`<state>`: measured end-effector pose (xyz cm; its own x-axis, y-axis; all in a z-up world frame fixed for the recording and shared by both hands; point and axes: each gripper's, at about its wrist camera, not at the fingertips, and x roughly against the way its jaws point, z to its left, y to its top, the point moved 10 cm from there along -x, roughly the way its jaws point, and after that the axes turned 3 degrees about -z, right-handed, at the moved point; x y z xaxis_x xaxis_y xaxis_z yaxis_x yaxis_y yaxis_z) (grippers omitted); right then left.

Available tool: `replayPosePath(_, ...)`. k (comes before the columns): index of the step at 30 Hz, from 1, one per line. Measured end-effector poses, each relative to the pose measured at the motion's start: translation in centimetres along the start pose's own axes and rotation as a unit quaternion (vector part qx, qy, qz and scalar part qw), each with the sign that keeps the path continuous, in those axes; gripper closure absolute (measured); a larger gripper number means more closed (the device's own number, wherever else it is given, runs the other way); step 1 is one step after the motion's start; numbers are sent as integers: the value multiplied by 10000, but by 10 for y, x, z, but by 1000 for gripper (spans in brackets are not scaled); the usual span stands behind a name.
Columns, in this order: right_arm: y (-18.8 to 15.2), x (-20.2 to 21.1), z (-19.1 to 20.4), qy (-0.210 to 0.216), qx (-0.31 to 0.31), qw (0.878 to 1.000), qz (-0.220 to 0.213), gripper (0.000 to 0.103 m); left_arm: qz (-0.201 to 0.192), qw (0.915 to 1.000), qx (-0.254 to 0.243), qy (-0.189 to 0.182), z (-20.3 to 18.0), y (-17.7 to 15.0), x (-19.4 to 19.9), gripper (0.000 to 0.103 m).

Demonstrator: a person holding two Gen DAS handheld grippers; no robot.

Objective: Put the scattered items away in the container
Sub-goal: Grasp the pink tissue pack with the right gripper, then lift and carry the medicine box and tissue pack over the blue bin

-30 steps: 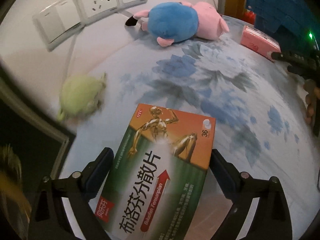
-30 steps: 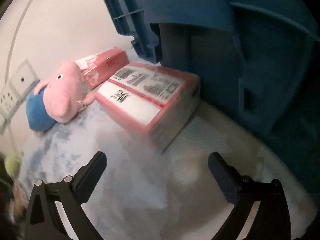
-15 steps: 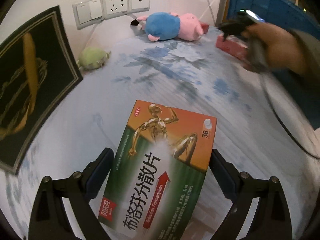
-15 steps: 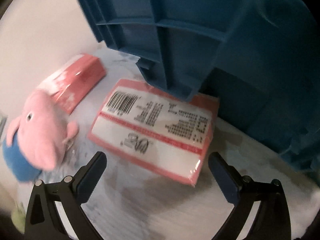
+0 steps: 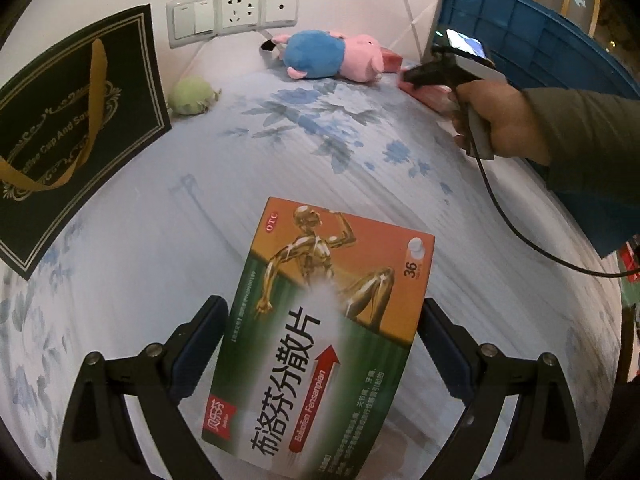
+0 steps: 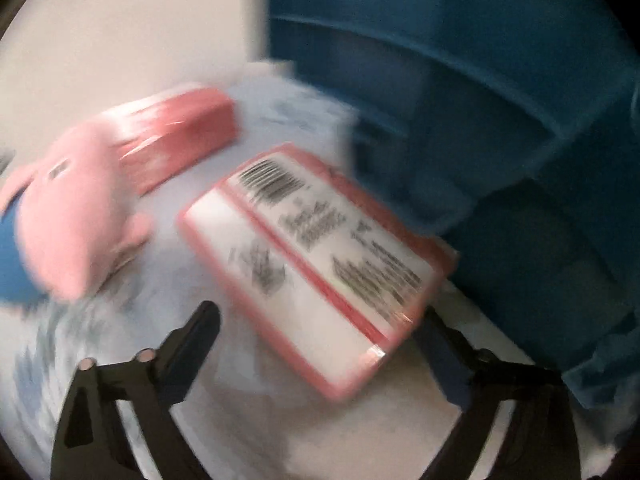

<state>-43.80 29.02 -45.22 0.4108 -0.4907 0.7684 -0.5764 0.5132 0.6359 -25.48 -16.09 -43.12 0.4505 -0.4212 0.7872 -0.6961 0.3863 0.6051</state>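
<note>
The left gripper (image 5: pixel 320 332) clamps a green-and-orange medicine box (image 5: pixel 324 320), long axis running away from the camera, above the floral bedsheet (image 5: pixel 168 240). Only its view shows the right hand (image 5: pixel 496 120) beside the blue container (image 5: pixel 540 40). The right gripper (image 6: pixel 316 332), jaws just narrowing but still wide, straddles a pink box (image 6: pixel 320 256) lying diagonally against the container; whether the pads touch it is unclear through the blur.

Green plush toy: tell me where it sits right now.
In the left wrist view the green plush toy lies at upper left on the floral sheet, between the black gift bag and the pig plush, below the wall sockets.
</note>
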Motion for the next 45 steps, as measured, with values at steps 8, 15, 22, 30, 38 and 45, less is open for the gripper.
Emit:
replayPosePath(8, -1, 18, 14, 252, 651, 9973, -235, 0, -11, 10000, 24, -8, -6, 0, 3, 9)
replayPosePath(15, 15, -9, -3, 92, 719, 9972, -199, 0, -95, 10000, -18, -9, -11, 9, 8, 14)
replayPosePath(22, 20, -39, -1, 414, 1069, 9934, -94, 0, 354, 9991, -235, 93, -4, -5, -17, 14)
replayPosePath(30, 14, -32, -8, 634, 1230, 9904, -14, 15, 478, 9986, -3, -229, 7, -17, -32, 0)
replayPosePath(38, -29, 5, -12, 1033, 1421, 9844, 118, 16, 399, 9976, -512, 250, -8, -25, -41, 0)
replayPosePath(45, -88, 55, 3, 1487, 1840, 9713, 241, 17, 402, 9978, 41, 526, -9, -31, -34, 11)
